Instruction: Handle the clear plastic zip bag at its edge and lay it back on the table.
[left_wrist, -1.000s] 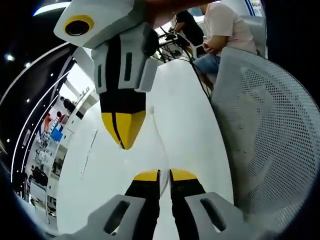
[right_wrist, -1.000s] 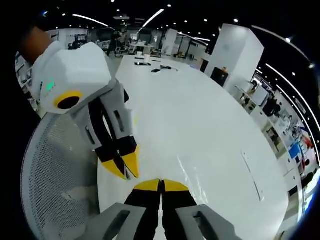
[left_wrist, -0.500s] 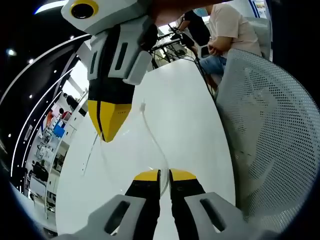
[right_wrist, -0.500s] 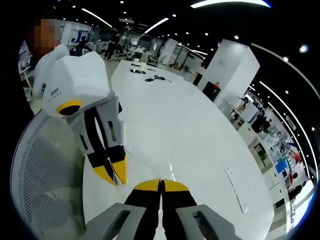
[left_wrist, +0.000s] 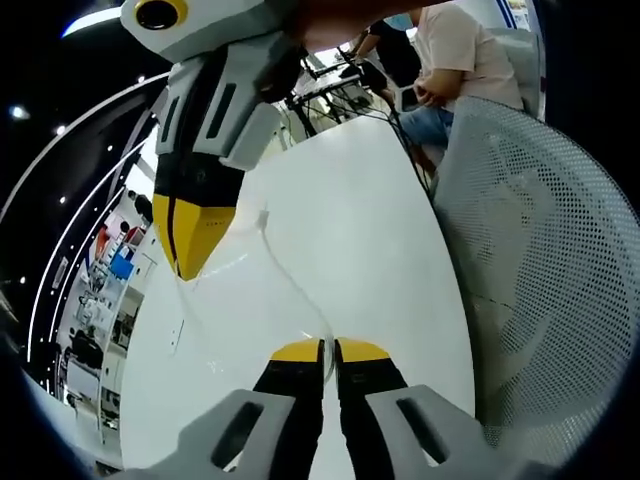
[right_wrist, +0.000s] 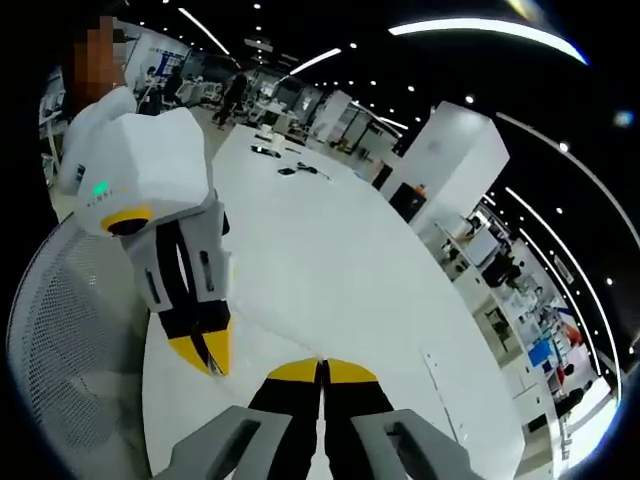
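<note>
While both tools, left tool and right tool, pinch the clear zip bag, its edge hangs stretched between them above the white bench.

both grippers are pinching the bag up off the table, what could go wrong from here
1. The zip bag is held only at its thin edge by the left gripper and right gripper, both shut; the slick plastic may slip out before it is laid down.
2. Stretched between the two, its edge might tear or the zip pop open if the hands pull further apart.
3. The mesh chair sits close to the table edge, so a dropped bag might slide off toward it.
</note>
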